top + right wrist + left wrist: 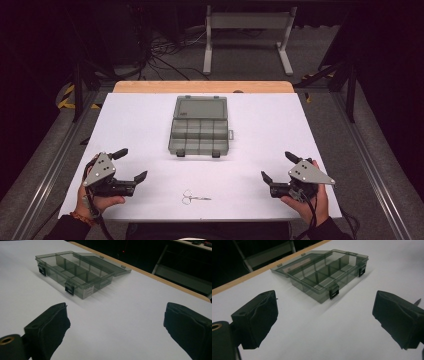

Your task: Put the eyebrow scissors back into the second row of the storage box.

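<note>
Organizer box [199, 131] of smoky translucent grey plastic is the landmark; it lies on the white table [140, 125], its bottom tray divided by thin walls into rectangular compartments in two rows. Its flat hinged lid [201, 107] is swung fully back and lies on the table behind the tray. Two black latch clips hang on the front wall, and a small handle tab projects from the box's right end. A pale label on that end wall appears in the right gripper view, but its writing is too small to read. The table is smooth and matte, with a wooden edge strip [202, 86] behind the box.

Left gripper [131, 165] is held in a hand in front of the box and to its left, a grey three-cornered plate on top. Its black, padded, block-shaped jaws stand wide apart with nothing between them. Right gripper [279, 165] is held in front of the box and to its right, jaws likewise wide and bare.

Scissors [195, 198], small and metallic with looped handles, lie flat in front of the box, between the two grippers.
</note>
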`<state>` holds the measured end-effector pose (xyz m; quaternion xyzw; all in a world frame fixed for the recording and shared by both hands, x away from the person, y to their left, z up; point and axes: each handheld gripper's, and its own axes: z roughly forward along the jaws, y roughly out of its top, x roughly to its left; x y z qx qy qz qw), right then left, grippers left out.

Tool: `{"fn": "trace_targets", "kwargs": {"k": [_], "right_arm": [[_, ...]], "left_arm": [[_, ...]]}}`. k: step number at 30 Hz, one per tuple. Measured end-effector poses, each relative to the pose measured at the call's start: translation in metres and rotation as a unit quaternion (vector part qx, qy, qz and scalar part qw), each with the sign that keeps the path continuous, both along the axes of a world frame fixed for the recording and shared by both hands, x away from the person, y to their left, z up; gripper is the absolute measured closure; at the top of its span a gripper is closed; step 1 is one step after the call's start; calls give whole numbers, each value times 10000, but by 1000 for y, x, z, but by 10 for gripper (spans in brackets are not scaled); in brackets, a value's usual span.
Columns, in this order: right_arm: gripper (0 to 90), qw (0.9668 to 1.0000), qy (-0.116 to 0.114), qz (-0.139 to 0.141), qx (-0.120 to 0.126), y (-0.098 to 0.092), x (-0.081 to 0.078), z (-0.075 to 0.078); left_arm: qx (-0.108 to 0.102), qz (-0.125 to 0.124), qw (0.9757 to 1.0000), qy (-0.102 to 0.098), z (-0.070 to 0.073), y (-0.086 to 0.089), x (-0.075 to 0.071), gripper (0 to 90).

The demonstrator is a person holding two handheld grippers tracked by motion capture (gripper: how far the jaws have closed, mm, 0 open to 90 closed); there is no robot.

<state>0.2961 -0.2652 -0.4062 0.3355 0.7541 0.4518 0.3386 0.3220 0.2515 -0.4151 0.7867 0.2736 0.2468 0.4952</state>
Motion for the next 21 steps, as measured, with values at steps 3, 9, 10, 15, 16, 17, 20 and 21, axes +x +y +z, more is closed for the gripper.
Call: {"fn": "trace_targets", "kwargs": {"k": [3,9,10,15,16,17,20,21], "right_arm": [[64,10000,23,-3,-21,-1,0,-1],[64,10000,46,-11,-55,-1,-2,-1],[64,10000,46,-11,-55,-1,-2,-1],[65,9999,86,-59,-101,-2,-5,-2],[65,9999,86,-59,-101,-2,-5,-2],[65,9999,87,-56,-116,-2,-5,-2],[65,9998,132,-58,-135,-2,-5,-3],[66,9998,130,-59,-135,-2,-5,-3]], "left_arm": [[36,-20,10000,-10,0,-1,0,73],[71,-104,9999,2,0,-4,1,79],[75,-138,9999,-8,1,-5,1,79],[103,-350,9993,63,0,-11,3,99],[116,-380,9992,71,0,-12,4,99],[103,-421,9990,96,-1,-14,4,105],[226,-566,9980,151,-1,-22,5,119],[268,-603,9977,150,-1,-24,4,130]]}}
